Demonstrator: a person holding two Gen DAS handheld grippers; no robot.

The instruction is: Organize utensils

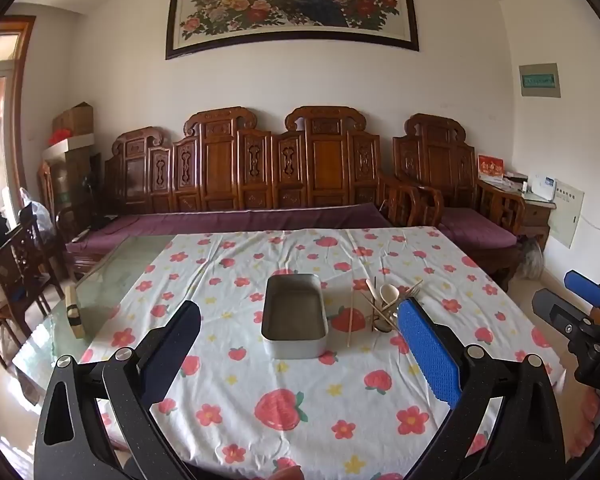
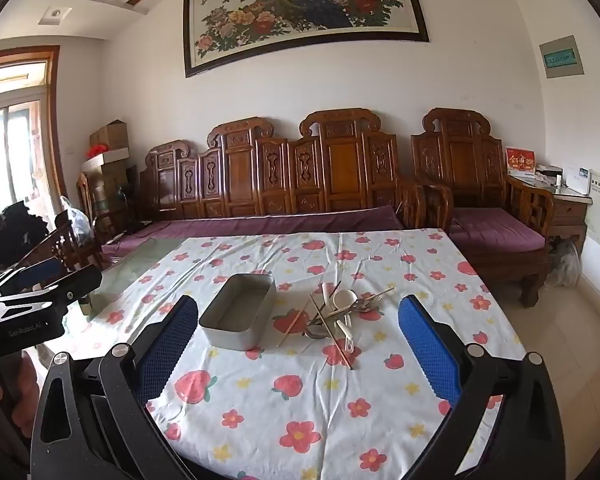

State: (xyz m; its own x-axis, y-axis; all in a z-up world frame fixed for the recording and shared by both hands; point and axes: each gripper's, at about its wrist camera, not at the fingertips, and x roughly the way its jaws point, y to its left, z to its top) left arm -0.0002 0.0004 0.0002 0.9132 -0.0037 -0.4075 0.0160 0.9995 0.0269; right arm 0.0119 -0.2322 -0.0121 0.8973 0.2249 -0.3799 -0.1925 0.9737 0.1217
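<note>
An empty rectangular metal tin stands in the middle of the flowered tablecloth. Just right of it lies a loose pile of utensils: wooden chopsticks, a white plastic spoon and some metal pieces. One chopstick lies apart, between pile and tin. My left gripper hovers open, short of the tin, nothing between its fingers. My right gripper is open too, facing the pile from the near side. Each gripper shows at the edge of the other's view.
The cloth leaves bare glass tabletop at the left, where a small wooden block lies. A carved wooden sofa with purple cushions runs behind the table. Wooden chairs stand at the left. A person's hand holds the left gripper.
</note>
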